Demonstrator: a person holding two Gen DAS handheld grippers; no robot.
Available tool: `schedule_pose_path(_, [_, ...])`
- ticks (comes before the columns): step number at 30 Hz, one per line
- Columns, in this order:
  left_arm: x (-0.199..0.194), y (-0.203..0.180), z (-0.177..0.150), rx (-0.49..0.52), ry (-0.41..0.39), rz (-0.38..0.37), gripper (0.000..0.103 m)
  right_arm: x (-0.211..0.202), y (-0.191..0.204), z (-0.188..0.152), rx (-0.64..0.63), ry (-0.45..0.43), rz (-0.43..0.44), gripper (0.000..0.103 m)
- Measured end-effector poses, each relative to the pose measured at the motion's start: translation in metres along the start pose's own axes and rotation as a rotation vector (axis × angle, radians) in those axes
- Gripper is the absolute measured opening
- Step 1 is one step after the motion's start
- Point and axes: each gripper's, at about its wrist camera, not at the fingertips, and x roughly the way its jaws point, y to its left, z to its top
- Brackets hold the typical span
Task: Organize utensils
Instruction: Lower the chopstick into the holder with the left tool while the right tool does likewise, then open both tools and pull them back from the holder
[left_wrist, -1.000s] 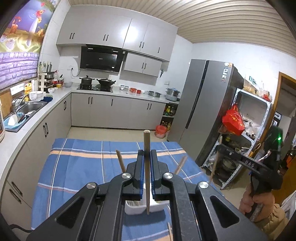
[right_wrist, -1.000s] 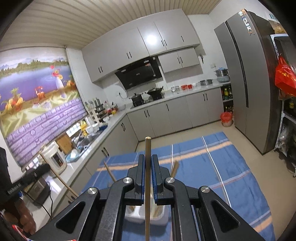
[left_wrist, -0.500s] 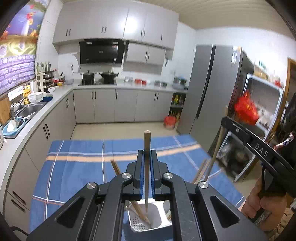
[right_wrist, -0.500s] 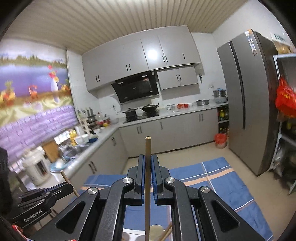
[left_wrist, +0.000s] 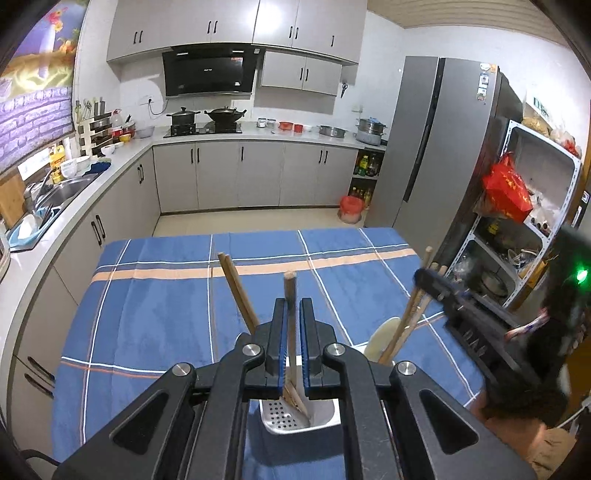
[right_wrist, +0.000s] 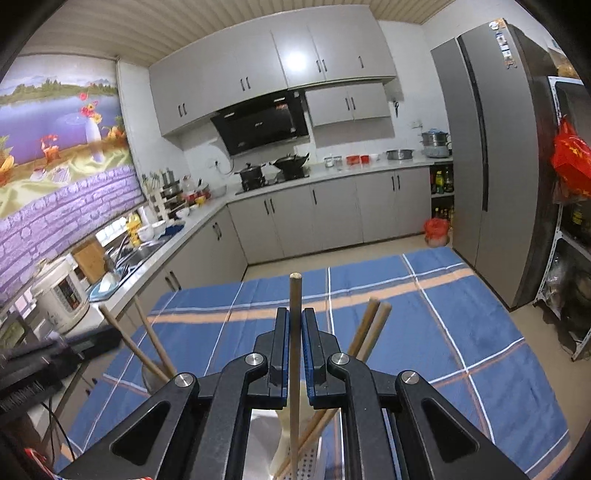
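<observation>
My left gripper (left_wrist: 291, 310) is shut on an upright wooden chopstick (left_wrist: 290, 291). Its lower end reaches into the perforated metal utensil holder (left_wrist: 280, 419) below the jaws. Two more chopsticks (left_wrist: 236, 288) lean left out of the holder. A pale spoon (left_wrist: 384, 336) and several chopsticks (left_wrist: 415, 314) lean right, beside the blurred right gripper (left_wrist: 461, 317). In the right wrist view, my right gripper (right_wrist: 294, 314) is shut on another upright chopstick (right_wrist: 294, 295) over the same holder (right_wrist: 312, 458). A pale spoon (right_wrist: 286, 424) and leaning chopsticks (right_wrist: 369, 325) stand inside.
The holder stands on a table with a blue plaid cloth (left_wrist: 166, 314). A counter with a sink (left_wrist: 62, 192) runs along the left, with a rice cooker (right_wrist: 61, 295) on it. A grey fridge (left_wrist: 436, 147) and a cluttered metal shelf (left_wrist: 517, 221) stand at the right.
Both grippers have sunk toward the holder with their chopsticks still gripped, and the views tilt further down. The right gripper has come closer to the holder in the left wrist view.
</observation>
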Motion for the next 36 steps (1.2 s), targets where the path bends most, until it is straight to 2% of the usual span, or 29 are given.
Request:
schedule_pose_path(3, [-0.018,-0.002,0.000,-0.002,-0.031,0.013,0.010,0.001,0.003,-0.003,-0.004,0.016,0.016,0.009])
schedule_pose_path(6, [-0.037,0.000,-0.001,-0.004,-0.067,0.032,0.030,-0.007,0.001,-0.002,-0.003,0.014,0.026,0.020])
schedule_pose_path(7, [-0.045,0.001,-0.002,-0.005,-0.081,0.041,0.033,-0.011,0.000,-0.002,0.000,0.009,0.033,0.023])
schedule_pose_path(9, [-0.059,0.000,-0.003,0.002,-0.099,0.061,0.034,-0.019,0.002,-0.002,-0.001,0.000,0.037,0.024])
schedule_pose_path(12, [-0.078,0.001,-0.008,-0.003,-0.114,0.086,0.043,-0.034,0.002,-0.001,0.008,-0.014,0.048,0.031])
schedule_pose_path(21, [-0.122,0.001,-0.044,-0.041,-0.109,0.126,0.050,-0.095,-0.013,-0.014,0.034,-0.046,0.034,0.046])
schedule_pose_path(27, [-0.126,-0.007,-0.089,-0.051,-0.033,0.111,0.051,-0.130,-0.043,-0.053,0.030,0.007,-0.033,0.047])
schedule_pose_path(32, [-0.112,-0.014,-0.138,-0.108,0.092,0.069,0.051,-0.145,-0.081,-0.107,0.062,0.151,-0.097,0.047])
schedule_pose_path(36, [-0.094,-0.028,-0.168,-0.125,0.194,-0.012,0.051,-0.153,-0.097,-0.148,0.112,0.253,-0.080,0.047])
